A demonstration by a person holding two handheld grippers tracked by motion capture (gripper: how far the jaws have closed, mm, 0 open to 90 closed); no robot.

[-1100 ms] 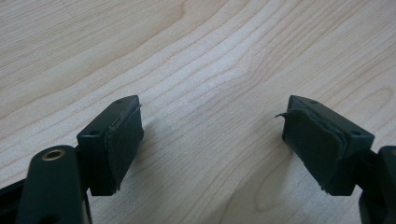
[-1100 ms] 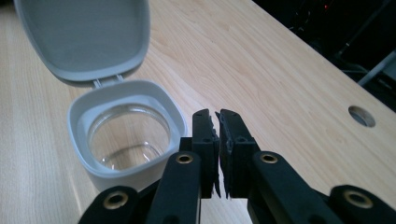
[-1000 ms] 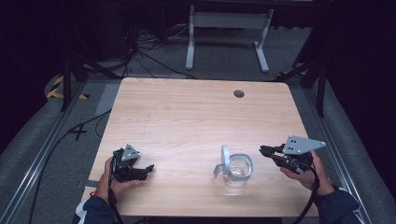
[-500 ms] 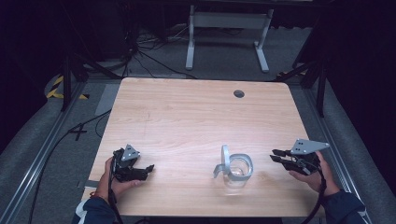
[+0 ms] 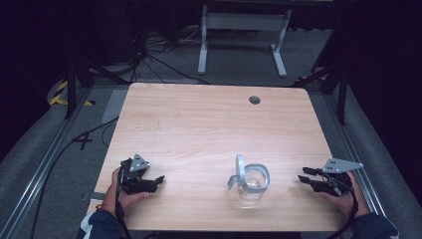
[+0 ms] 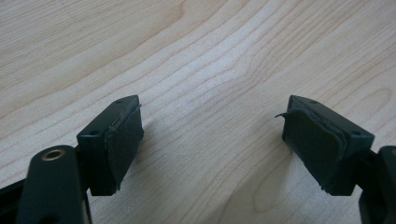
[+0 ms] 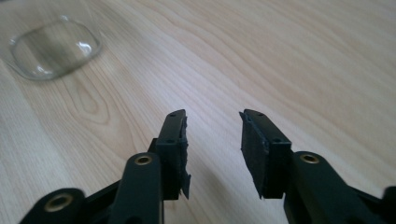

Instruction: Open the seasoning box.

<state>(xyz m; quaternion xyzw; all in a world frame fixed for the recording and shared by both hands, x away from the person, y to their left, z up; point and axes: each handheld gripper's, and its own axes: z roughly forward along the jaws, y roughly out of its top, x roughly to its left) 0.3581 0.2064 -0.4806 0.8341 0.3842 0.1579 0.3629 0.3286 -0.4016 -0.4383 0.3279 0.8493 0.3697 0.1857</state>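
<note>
Right gripper [image 7: 212,140]: jaws parted a moderate way, holding nothing; bare tabletop shows between the pads [image 7: 254,149]. Left gripper [image 6: 212,144]: jaws spread wide, likewise empty, only wood grain between them.

Object in hand: one clear glass jar [image 5: 250,184] with a hinged lid [image 5: 240,171] on a metal clasp. The lid stands swung up on edge at the jar's left rim; the mouth is open. In the right gripper view the jar's glass [image 7: 53,46] appears at upper left, well apart from the jaws.

Positions relative to the jar: right gripper [image 5: 313,180] sits well to the jar's right, near the table's [image 5: 209,124] right edge, jaws pointing toward the jar. Left gripper [image 5: 149,181] sits well to the jar's left, jaws also pointing toward it. Neither touches it. The jar stands near the table's front edge, between the two.

Step, judged: neither tool is engaged; both rest clear of the jar, so this reads as a pause between handlings, either release done or approach not begun. A next move would call for one gripper to travel in along the tabletop and close on the jar's wall or lid, with the other steadying the glass, which looks smooth and liable to slip.

Pose: both hands lie low on the table, forearms entering from the front edge, grippers level with the surface. The right hand [image 5: 341,196] cradles its tool from below; the left hand [image 5: 124,196] does the same.
</note>
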